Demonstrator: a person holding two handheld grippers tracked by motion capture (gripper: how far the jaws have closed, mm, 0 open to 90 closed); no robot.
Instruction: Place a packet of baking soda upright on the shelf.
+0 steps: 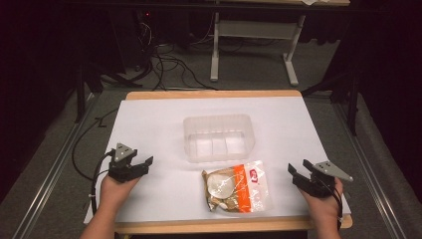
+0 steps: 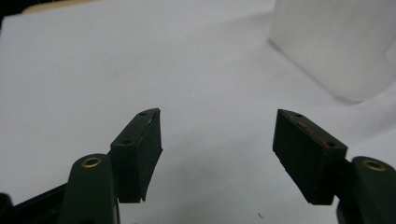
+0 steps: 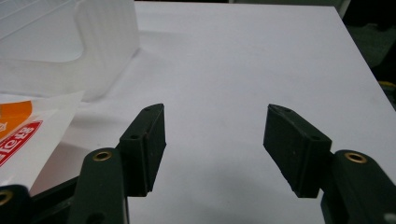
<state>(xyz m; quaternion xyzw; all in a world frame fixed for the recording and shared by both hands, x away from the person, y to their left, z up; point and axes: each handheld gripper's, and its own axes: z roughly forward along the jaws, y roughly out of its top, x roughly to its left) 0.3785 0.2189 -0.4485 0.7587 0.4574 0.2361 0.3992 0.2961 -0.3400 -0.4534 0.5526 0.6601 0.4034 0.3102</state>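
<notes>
**Both grippers open, nothing held; bag between them**

Left gripper (image 1: 142, 163): jaws spread wide, nothing between the pads, only bare white table (image 2: 93, 70) under and ahead. Held low over the near left part of the table, tips aimed inward toward the middle. Ahead and to its right, a wall of the clear plastic bin (image 2: 336, 46), well apart from the tips.

Right gripper (image 1: 298, 172): jaws likewise wide apart, empty, bare white surface between them. Held low at the near right edge, tips aimed inward. Just to its left, a corner of the snack bag (image 3: 28, 126), orange and white with red print, not touching the jaw. Farther ahead on the left, the bin's rounded corner.

Seen from above: bag lying flat between the two grippers, nearer the right one, apart from both. Beyond the bag, just behind it, the bin, standing upright and empty.
</notes>
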